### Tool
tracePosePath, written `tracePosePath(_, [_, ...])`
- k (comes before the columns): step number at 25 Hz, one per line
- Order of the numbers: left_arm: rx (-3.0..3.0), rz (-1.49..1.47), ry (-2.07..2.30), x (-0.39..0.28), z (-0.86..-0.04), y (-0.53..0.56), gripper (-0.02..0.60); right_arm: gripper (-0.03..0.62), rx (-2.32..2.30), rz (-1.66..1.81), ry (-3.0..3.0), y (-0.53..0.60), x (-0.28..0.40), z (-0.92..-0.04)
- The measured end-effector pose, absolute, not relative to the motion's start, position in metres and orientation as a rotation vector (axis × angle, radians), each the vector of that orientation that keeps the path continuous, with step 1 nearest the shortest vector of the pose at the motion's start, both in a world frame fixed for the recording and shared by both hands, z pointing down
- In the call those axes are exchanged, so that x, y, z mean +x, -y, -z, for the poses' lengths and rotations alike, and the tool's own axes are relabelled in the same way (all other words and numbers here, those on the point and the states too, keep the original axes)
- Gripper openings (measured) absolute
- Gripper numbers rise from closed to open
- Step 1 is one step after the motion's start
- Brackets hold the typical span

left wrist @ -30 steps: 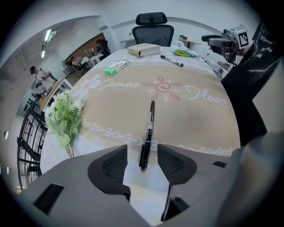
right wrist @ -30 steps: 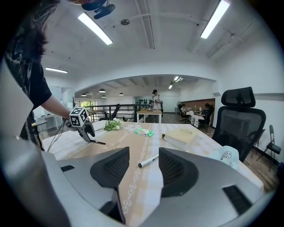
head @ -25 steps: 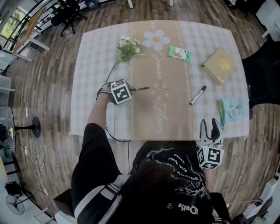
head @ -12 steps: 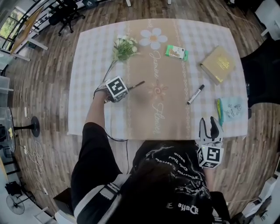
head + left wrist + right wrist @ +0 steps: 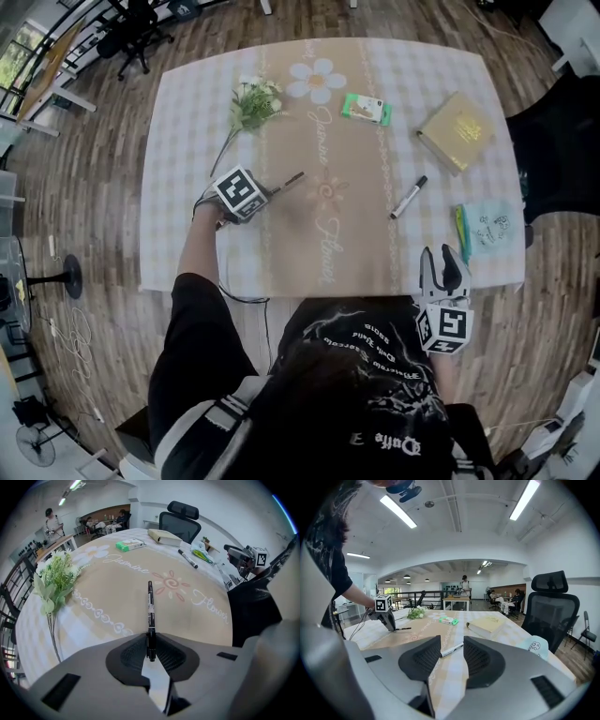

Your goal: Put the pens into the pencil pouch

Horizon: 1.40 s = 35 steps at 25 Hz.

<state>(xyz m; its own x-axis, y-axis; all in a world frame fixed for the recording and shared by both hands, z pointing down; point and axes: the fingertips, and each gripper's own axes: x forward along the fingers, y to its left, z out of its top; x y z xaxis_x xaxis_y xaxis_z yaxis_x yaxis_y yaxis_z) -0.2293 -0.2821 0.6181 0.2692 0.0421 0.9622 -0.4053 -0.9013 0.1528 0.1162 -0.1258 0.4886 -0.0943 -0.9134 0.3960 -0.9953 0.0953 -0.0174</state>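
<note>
My left gripper (image 5: 261, 194) points down at the table's left half, shut on the end of a black pen (image 5: 290, 179). In the left gripper view the pen (image 5: 150, 611) sticks straight out from between the pads; the jaws have just closed on it. A white marker with black cap (image 5: 409, 197) lies right of centre. A green pen (image 5: 460, 232) lies beside the light blue pouch (image 5: 494, 228) at the right edge. My right gripper (image 5: 442, 264) hovers at the near edge, open; its jaws have just narrowed with nothing between them, and the marker (image 5: 451, 649) lies farther off.
A bunch of white flowers (image 5: 248, 105), a green packet (image 5: 366, 109) and a tan book (image 5: 456, 131) lie along the far half of the checked tablecloth (image 5: 187, 141). An office chair (image 5: 551, 604) stands beyond the right side.
The left gripper has rolled and closed on the black pen, which lay level and now slants up to the right. The right gripper has stayed at the near edge.
</note>
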Motion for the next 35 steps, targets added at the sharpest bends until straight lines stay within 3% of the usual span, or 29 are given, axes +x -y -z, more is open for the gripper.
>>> tracePosePath(16, [2.41, -1.559, 0.472, -0.149, -0.572, 0.244, 0.075, 0.236, 2.009, -0.473, 1.931, 0.102, 0.182, -0.497])
tracePosePath(35, [2.416, -1.323, 0.705, -0.069, -0.559, 0.212, 0.075, 0.241, 1.793, -0.442, 1.685, 0.127, 0.257, -0.551])
